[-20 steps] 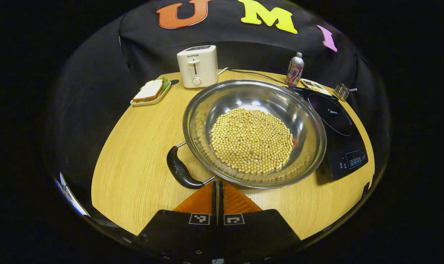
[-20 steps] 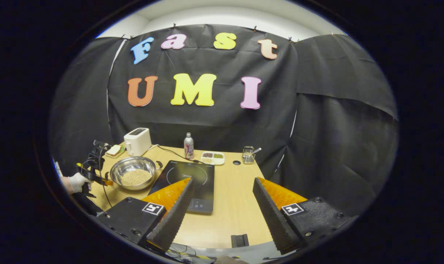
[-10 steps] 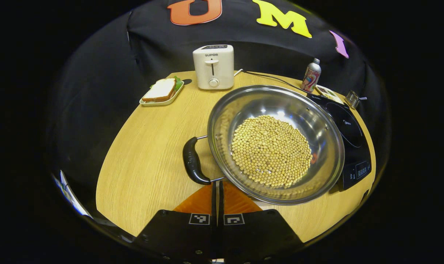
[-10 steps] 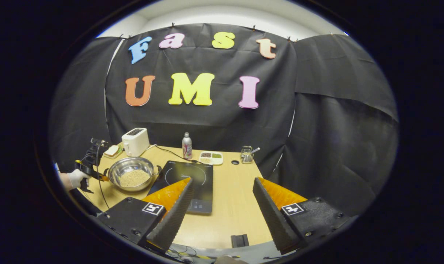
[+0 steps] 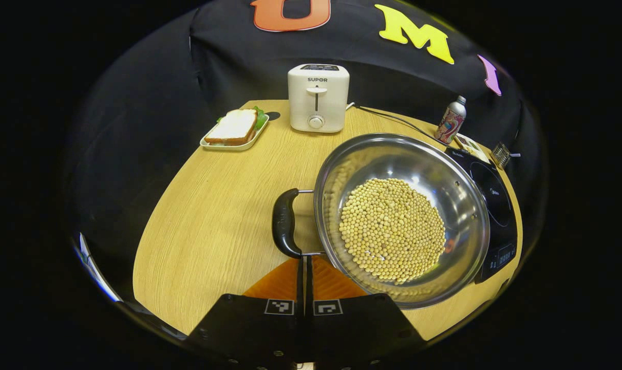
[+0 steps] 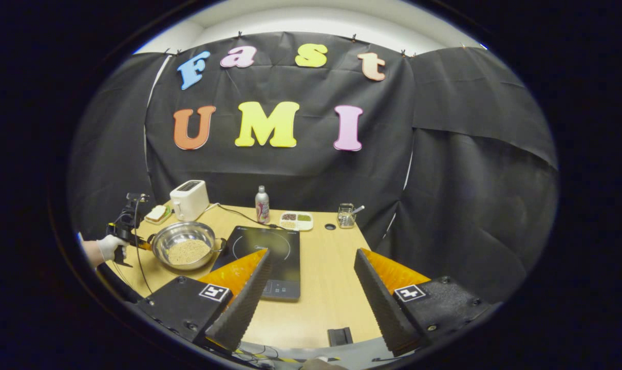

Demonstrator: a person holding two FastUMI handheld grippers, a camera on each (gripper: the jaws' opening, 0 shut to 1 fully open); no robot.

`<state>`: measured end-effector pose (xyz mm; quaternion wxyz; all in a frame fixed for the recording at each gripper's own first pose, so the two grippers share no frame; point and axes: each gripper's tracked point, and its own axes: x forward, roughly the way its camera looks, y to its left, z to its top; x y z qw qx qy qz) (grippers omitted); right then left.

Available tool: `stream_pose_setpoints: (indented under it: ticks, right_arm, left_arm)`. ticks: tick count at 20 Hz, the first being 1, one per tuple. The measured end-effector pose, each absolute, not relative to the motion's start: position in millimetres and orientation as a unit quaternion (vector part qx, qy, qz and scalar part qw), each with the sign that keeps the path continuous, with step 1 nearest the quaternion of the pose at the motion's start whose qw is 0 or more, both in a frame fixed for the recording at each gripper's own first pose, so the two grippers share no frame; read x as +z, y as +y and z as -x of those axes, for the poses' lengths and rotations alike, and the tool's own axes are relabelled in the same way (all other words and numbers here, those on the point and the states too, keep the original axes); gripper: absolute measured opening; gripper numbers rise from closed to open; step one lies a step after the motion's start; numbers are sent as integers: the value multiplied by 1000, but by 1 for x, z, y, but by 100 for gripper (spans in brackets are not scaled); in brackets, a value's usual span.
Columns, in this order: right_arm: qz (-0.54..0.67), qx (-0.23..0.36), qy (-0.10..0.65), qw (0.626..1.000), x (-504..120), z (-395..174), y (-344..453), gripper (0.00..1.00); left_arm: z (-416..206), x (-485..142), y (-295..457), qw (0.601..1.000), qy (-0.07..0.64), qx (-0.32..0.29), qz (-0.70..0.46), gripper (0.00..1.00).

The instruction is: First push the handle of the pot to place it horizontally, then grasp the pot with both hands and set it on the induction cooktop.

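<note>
A steel pot (image 5: 444,169) full of pale beans (image 5: 393,228) sits on the wooden table, its right edge by the black induction cooktop (image 5: 488,192). Its black side handle (image 5: 284,223) points left in the left gripper view. My left gripper (image 5: 305,258) is shut with nothing between its fingers, and its tips touch the handle's near end. In the right gripper view the pot (image 6: 185,237) lies far left, beside the cooktop (image 6: 267,252), with its other handle (image 6: 221,244) toward the cooktop. My right gripper (image 6: 311,267) hangs open above the table's near edge, well away from the pot.
A white toaster (image 5: 318,97) and a tray with a sandwich (image 5: 234,128) stand at the back left. A spray can (image 5: 450,121), a small dish (image 6: 296,221) and a wire holder (image 6: 346,216) line the back. A gloved hand (image 6: 108,247) holds the left gripper.
The pot has turned, its black handle swinging from the near side round toward the left. My left gripper has followed it, fingers shut. The right gripper has stayed where it was.
</note>
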<state>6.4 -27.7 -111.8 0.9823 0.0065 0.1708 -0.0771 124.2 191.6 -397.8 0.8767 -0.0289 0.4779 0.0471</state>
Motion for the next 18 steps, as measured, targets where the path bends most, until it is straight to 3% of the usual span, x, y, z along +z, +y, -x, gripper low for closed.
stream_pose_setpoints:
  ticks: [11, 12, 13, 18]
  right_arm:
    - [3, -78, 188, 979, -116, -2, -27, 100]
    - [6, -78, 188, 979, -116, -2, -26, 100]
    - [6, -78, 188, 979, -116, -1, -26, 100]
    - [-1, -68, 185, 980, -116, -2, -21, 100]
  left_arm:
    - [-154, -404, 210, 873, 485, 47, 34, 0]
    - [-156, -405, 211, 873, 485, 48, 35, 10]
    - [-159, -406, 213, 873, 484, 48, 36, 0]
    - [-148, -400, 216, 876, 478, 55, 33, 0]
